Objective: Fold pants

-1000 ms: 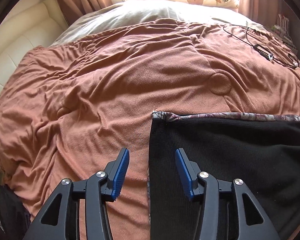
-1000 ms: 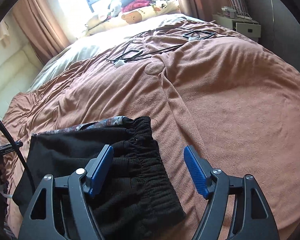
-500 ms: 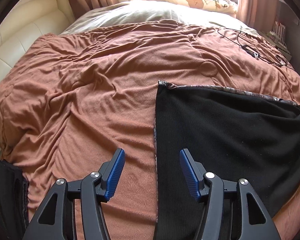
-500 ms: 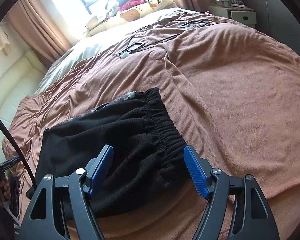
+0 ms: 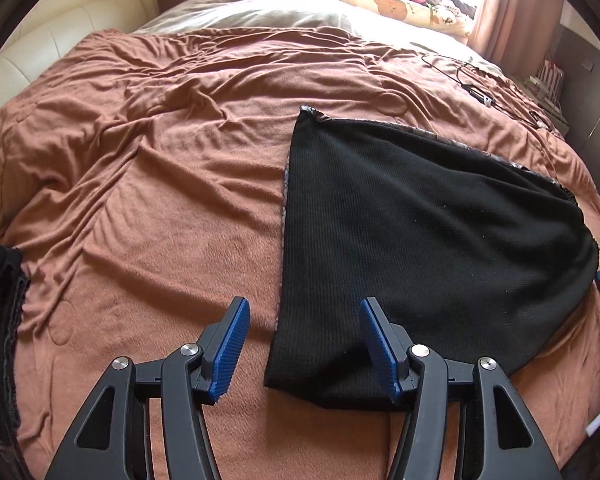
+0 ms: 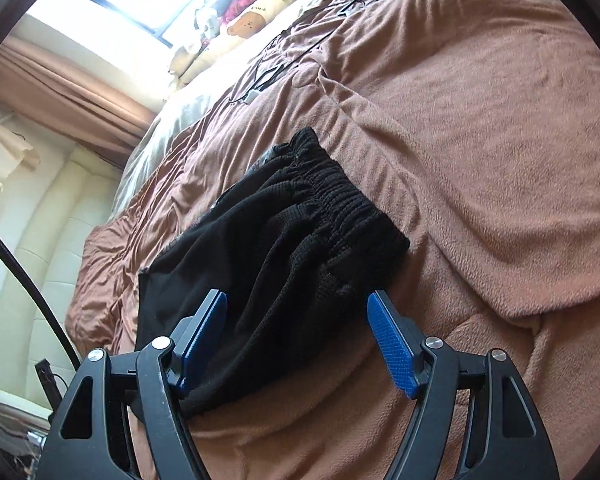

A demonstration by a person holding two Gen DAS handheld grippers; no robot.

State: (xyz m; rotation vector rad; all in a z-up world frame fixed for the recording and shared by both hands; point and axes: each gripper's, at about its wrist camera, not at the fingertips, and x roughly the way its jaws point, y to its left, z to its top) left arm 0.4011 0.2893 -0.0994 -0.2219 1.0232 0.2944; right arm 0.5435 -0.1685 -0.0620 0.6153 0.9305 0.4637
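**Observer:** Where do the pants lie, and how do the tools stand?

**Operator:** The black pants [image 5: 420, 240] lie flat on the brown blanket [image 5: 160, 200] of the bed, already folded into a broad wedge. In my left wrist view their straight folded edge runs away from me, and the near corner of that edge sits between the fingers of my left tool [image 5: 304, 344]. Its jaws have just been opening and now stand spread; the cloth lies below them and is not pinched. In my right wrist view the gathered elastic waistband [image 6: 340, 208] points up and to the right, and my right tool [image 6: 300, 336] stands spread over the bunched fabric just short of it, gripping nothing.

**Observer:** Which relation governs the coming move?

**Operator:** The long axis, I judge. It runs from the folded end under my left tool across to the waistband by my right one. Each hand is nearer its own end, so either could bring its end over toward the other.

**Observer:** Any hazard?

**Operator:** The waistband is thick and crumpled; a shallow pinch there might catch only the top layer.
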